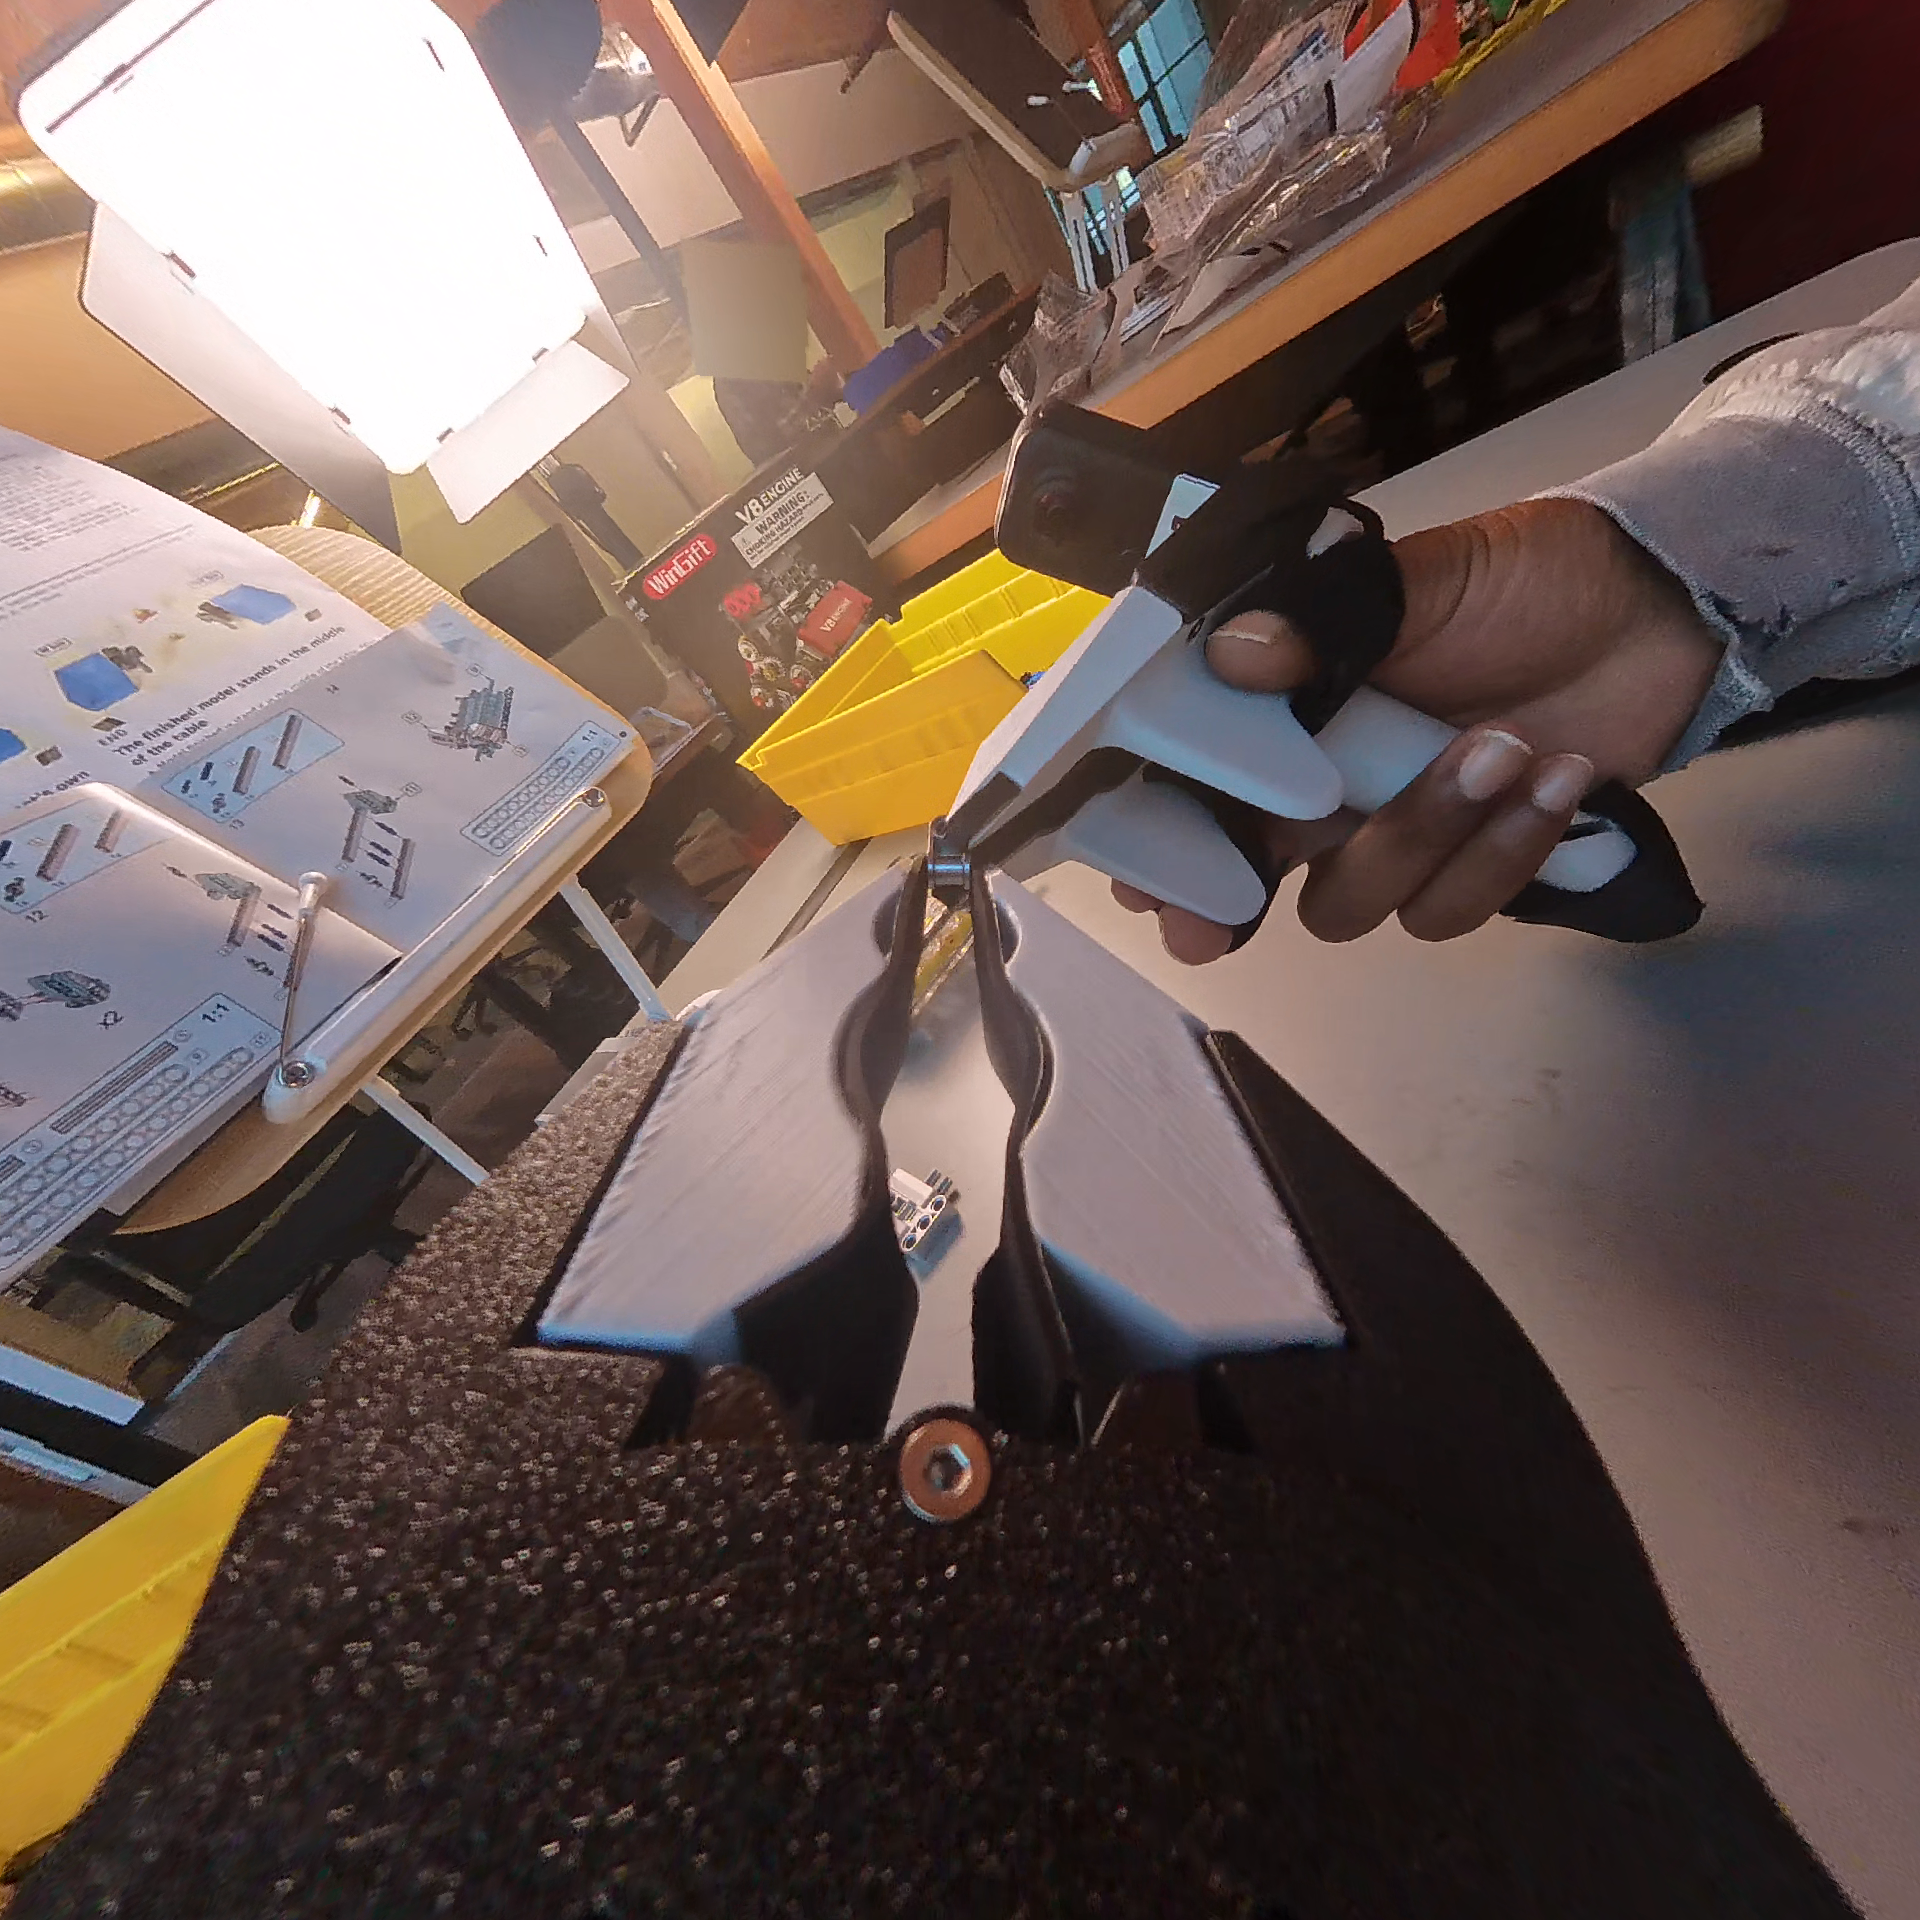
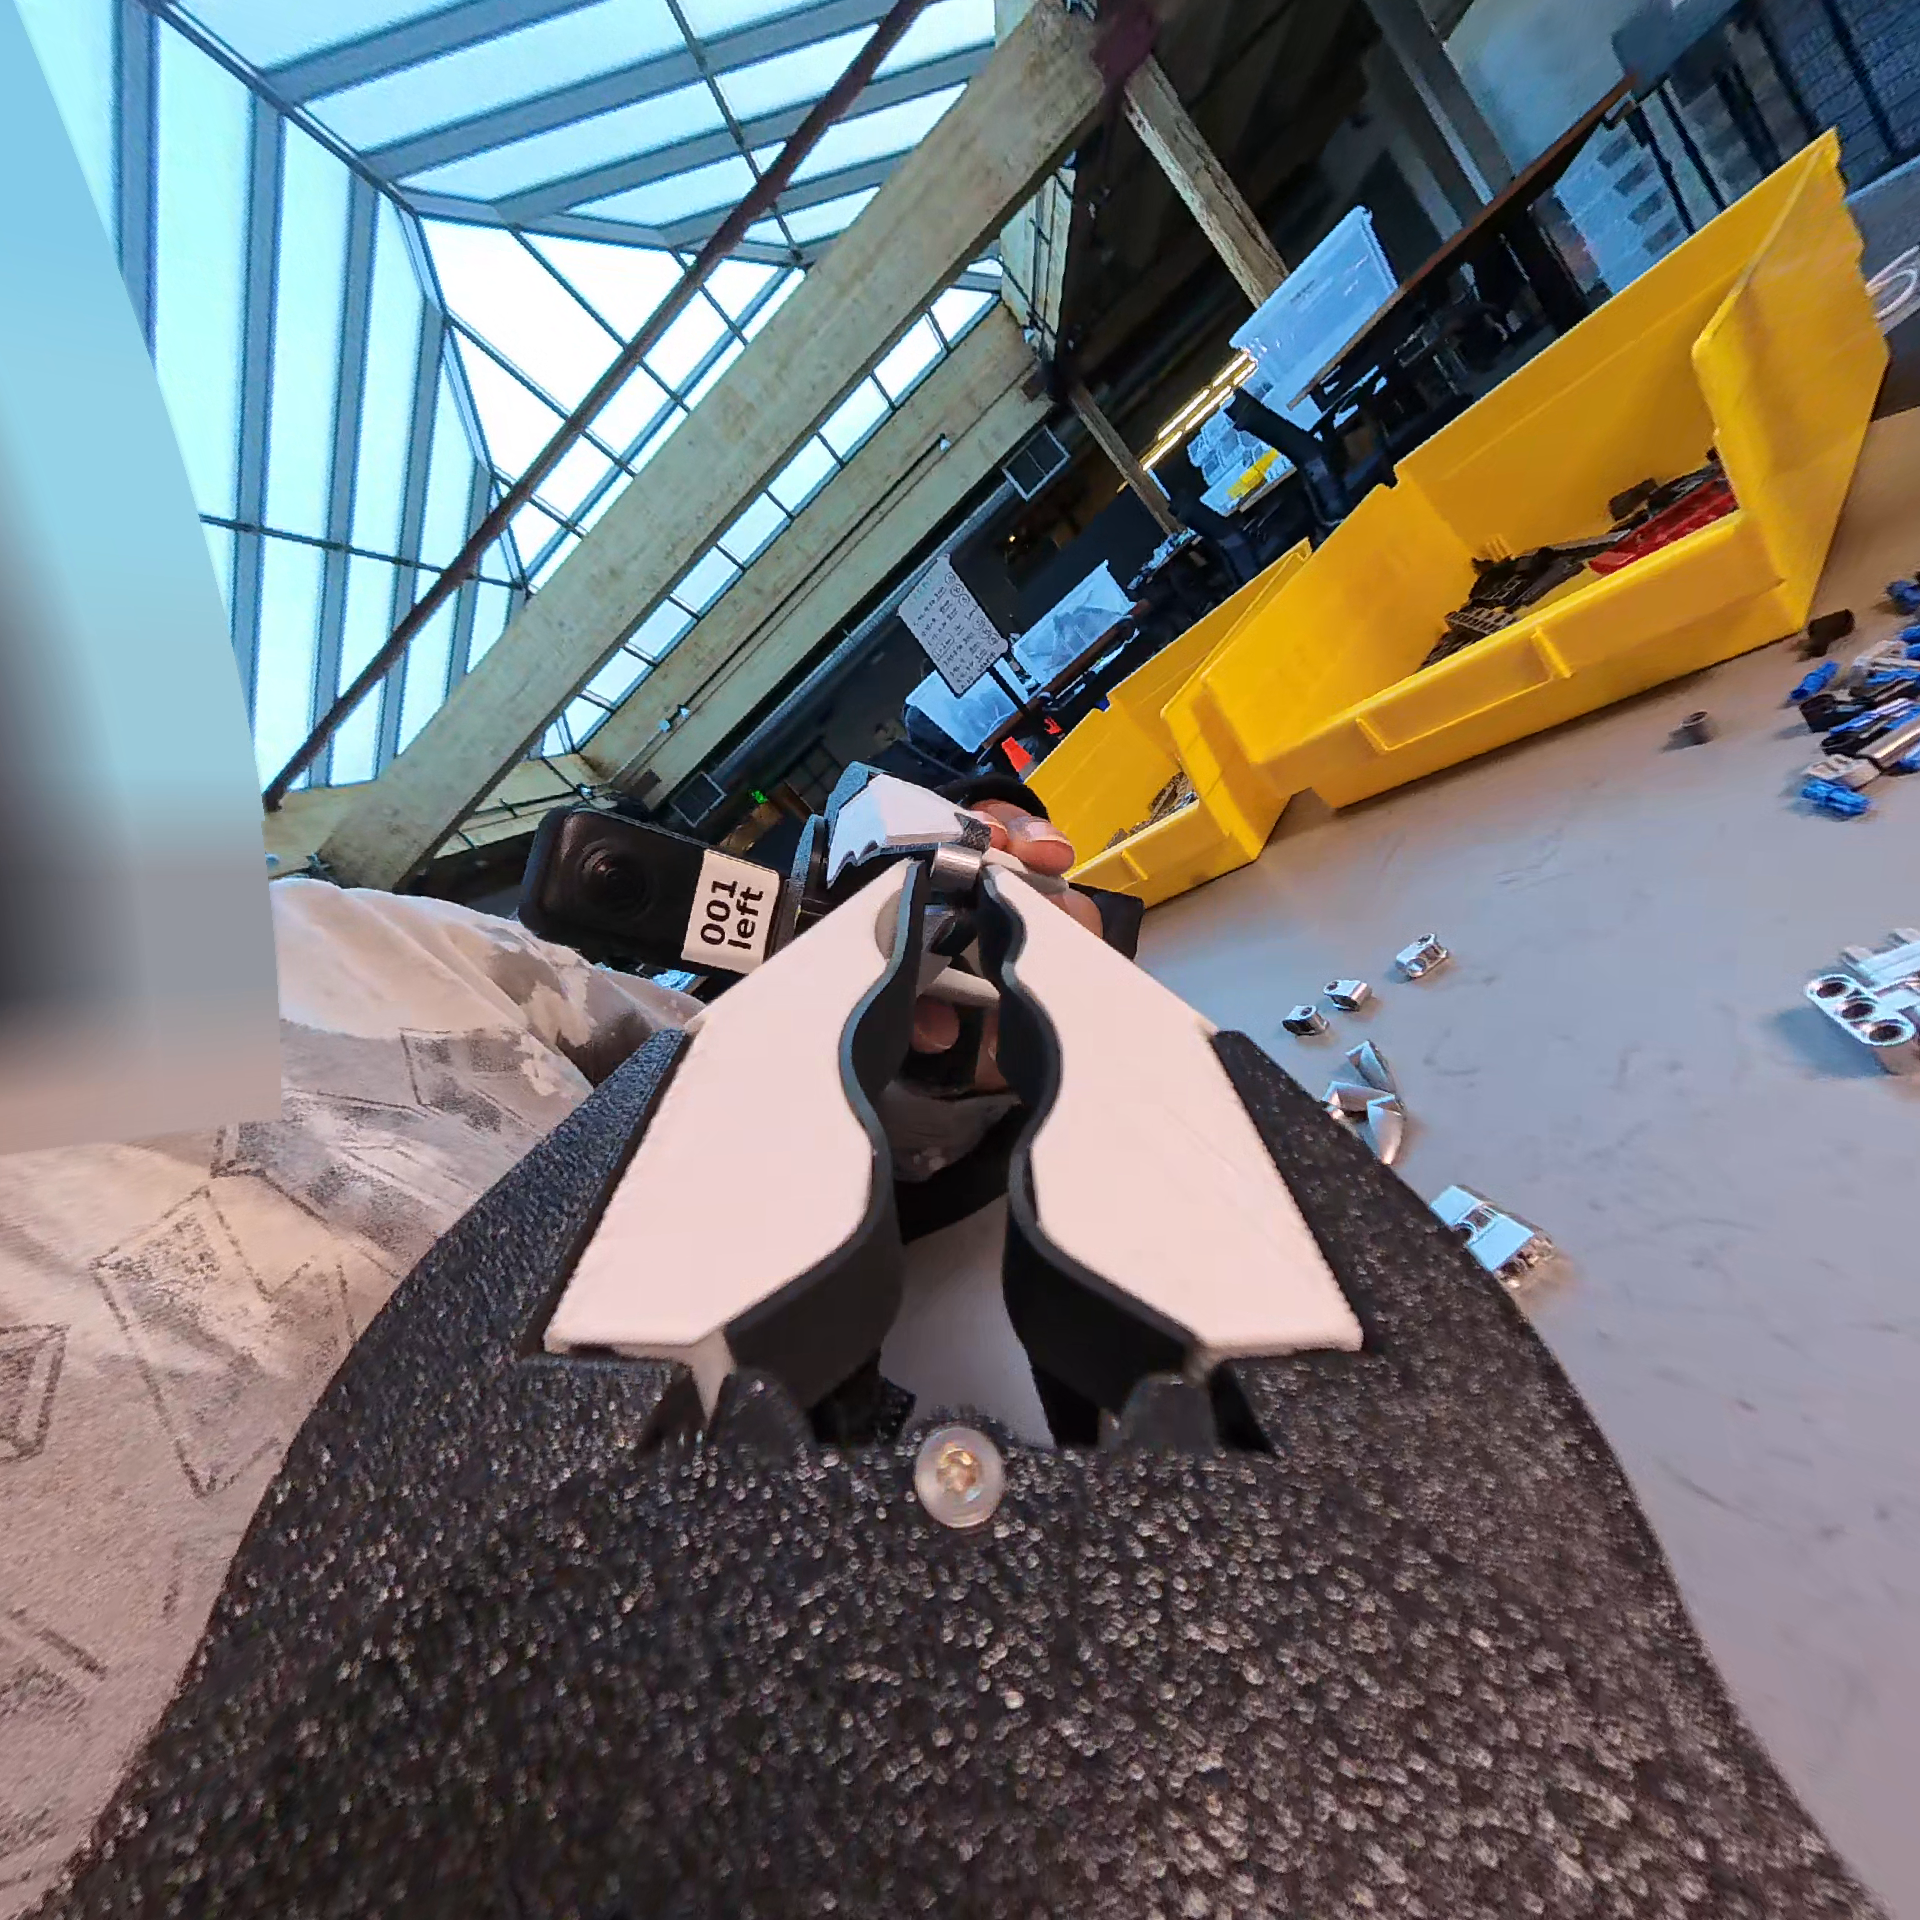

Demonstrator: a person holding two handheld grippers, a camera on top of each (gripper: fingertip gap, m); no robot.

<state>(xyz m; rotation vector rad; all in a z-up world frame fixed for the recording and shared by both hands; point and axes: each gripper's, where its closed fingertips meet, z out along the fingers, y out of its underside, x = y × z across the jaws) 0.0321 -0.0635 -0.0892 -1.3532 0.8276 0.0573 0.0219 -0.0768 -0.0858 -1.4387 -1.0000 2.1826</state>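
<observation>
My left gripper (image 1: 945, 878) and my right gripper (image 2: 951, 873) meet tip to tip above the grey table (image 1: 1558, 1143). A small silver metal part (image 1: 948, 868) sits between the left fingertips, and it shows as a short silver cylinder (image 2: 957, 862) between the right fingertips. Both grippers look shut on it. The right gripper (image 1: 961, 831) comes in from the right, held by a hand (image 1: 1507, 675). The left gripper (image 2: 961, 836) faces me in the right wrist view. A small grey brick with pins (image 1: 920, 1216) lies on the table below the left fingers.
An instruction booklet on a stand (image 1: 260, 831) is at the left, under a bright lamp (image 1: 312, 208). Yellow bins (image 1: 914, 707) (image 2: 1507, 582) stand at the table's far side, one with dark parts. Loose silver pieces (image 2: 1361, 1101) and blue pieces (image 2: 1870, 707) lie scattered on the table (image 2: 1558, 987). My left and right fingertips are right by each other.
</observation>
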